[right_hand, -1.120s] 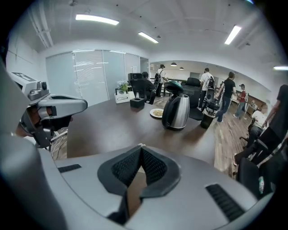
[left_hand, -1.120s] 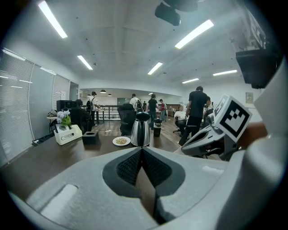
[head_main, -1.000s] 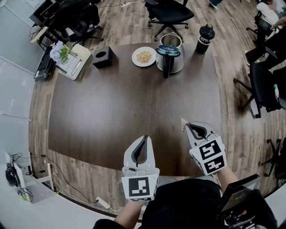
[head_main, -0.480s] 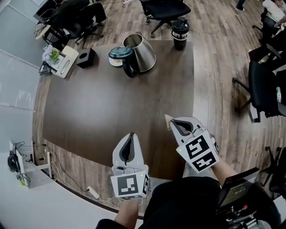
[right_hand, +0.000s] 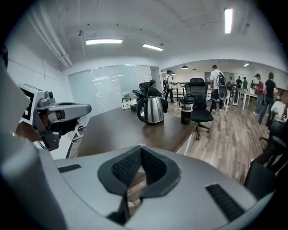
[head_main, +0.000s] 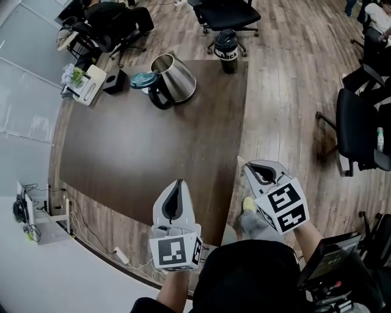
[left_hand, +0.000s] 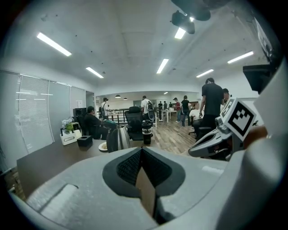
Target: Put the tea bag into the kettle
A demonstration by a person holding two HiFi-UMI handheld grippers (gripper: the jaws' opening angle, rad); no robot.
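The tea bag is a small pale scrap pinched in the right gripper, whose jaws are pressed together on it. It juts from the tips and points ahead along the jaws; it is too small to show its long axis. It hangs well short of the kettle and off to the kettle's right, just beside the table's right edge, with the gripper body out over the floor.

The kettle stands upright at the far side of the table. Its teal lid is flipped open to its left and its black handle is turned towards the person. A long stretch of dark tabletop lies between kettle and tea bag.

The left gripper, jaws closed on nothing, sits over the near edge, well short of the kettle.

Right of the kettle, at the far corner, stands a black bottle. Left of the kettle are a black box and a white holder with a plant. Office chairs stand beyond the kettle on wood flooring. The gripper views show an open office with people far behind the kettle.
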